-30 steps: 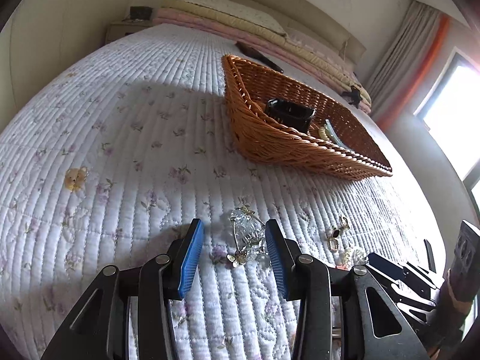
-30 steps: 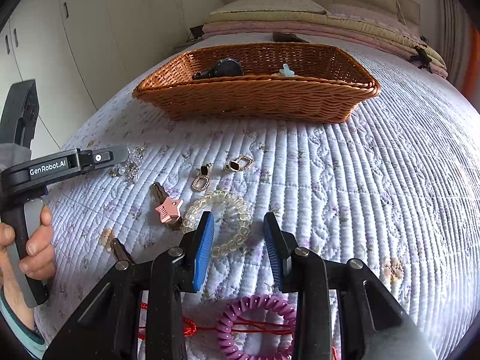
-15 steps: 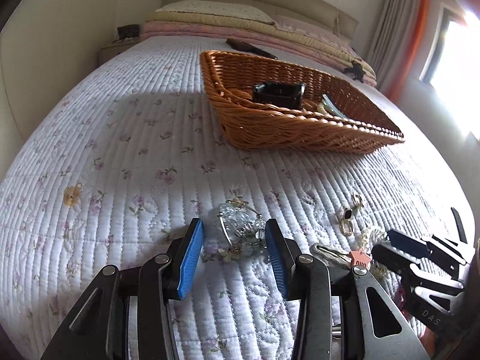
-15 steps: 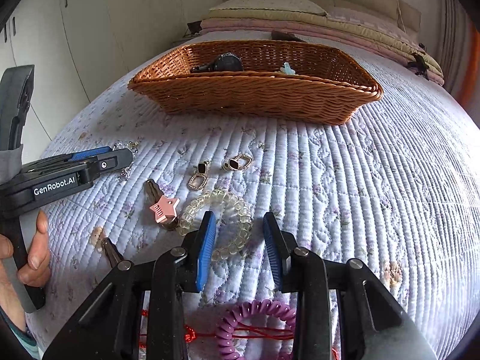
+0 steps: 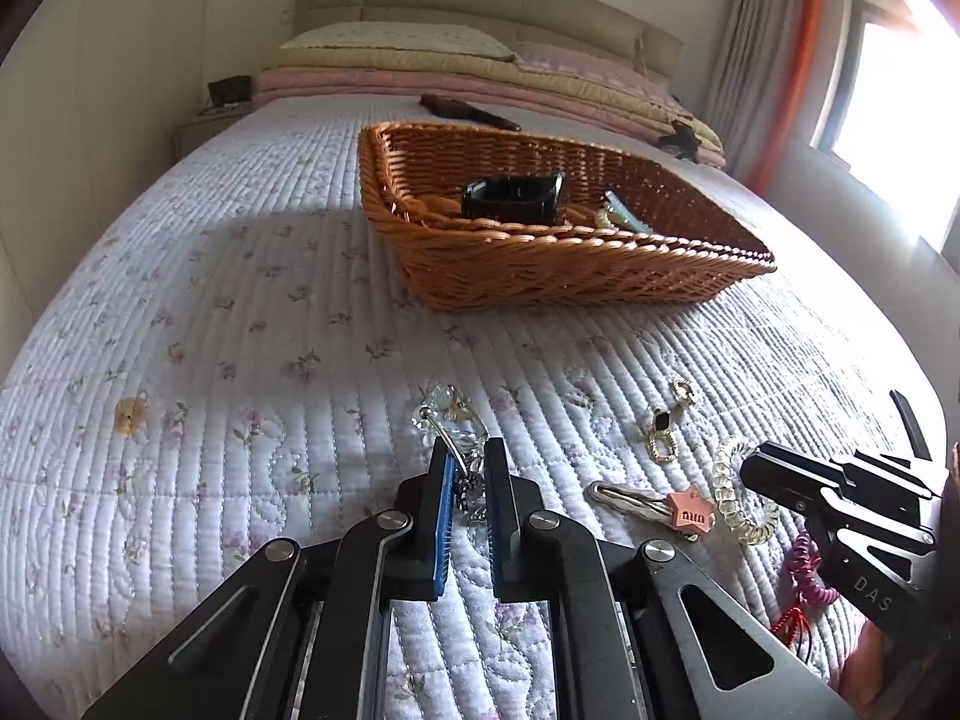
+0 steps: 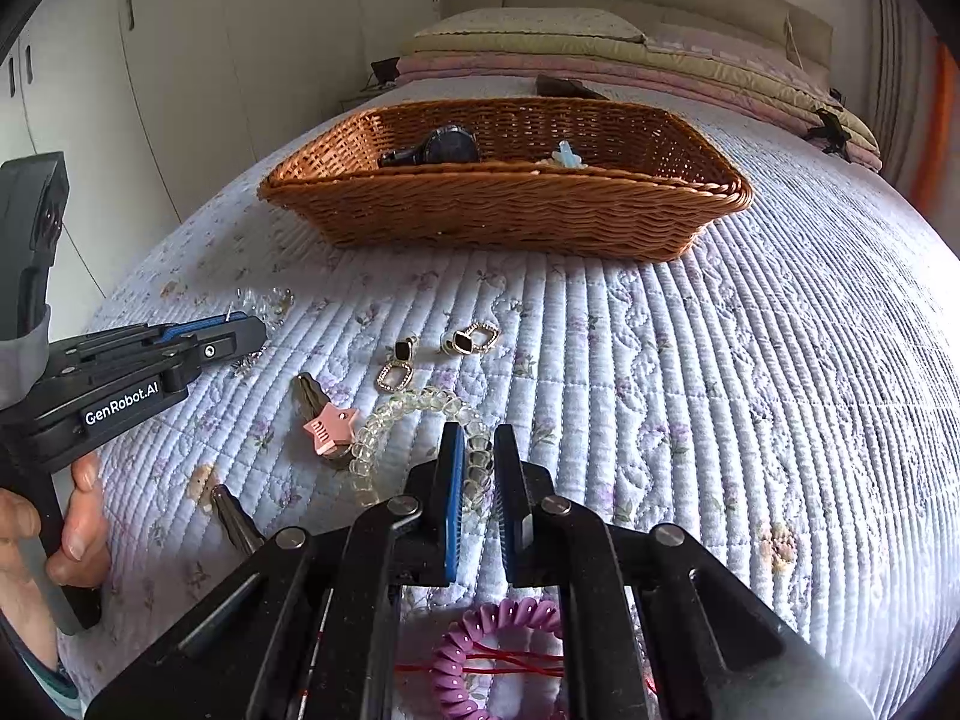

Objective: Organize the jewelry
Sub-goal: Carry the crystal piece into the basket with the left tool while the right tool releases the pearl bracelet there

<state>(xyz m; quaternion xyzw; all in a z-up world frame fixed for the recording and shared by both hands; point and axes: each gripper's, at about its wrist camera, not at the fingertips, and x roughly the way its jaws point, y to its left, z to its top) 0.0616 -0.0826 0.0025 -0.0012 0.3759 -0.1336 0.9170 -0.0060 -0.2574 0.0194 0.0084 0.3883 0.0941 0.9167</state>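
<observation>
Here a quilted bed (image 5: 252,312) by a bright window carries a wicker basket (image 5: 540,264). The left tongs (image 5: 467,468) pinch a crystal hairpin (image 5: 447,420); the right tongs (image 6: 478,450) grip a clear bracelet (image 6: 414,408). A second ago both stood open around them.

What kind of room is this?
Most likely a bedroom. A big bed with a quilted flowery bedspread fills the view, pillows lie stacked against a padded headboard, and curtains hang by a bright window.
</observation>
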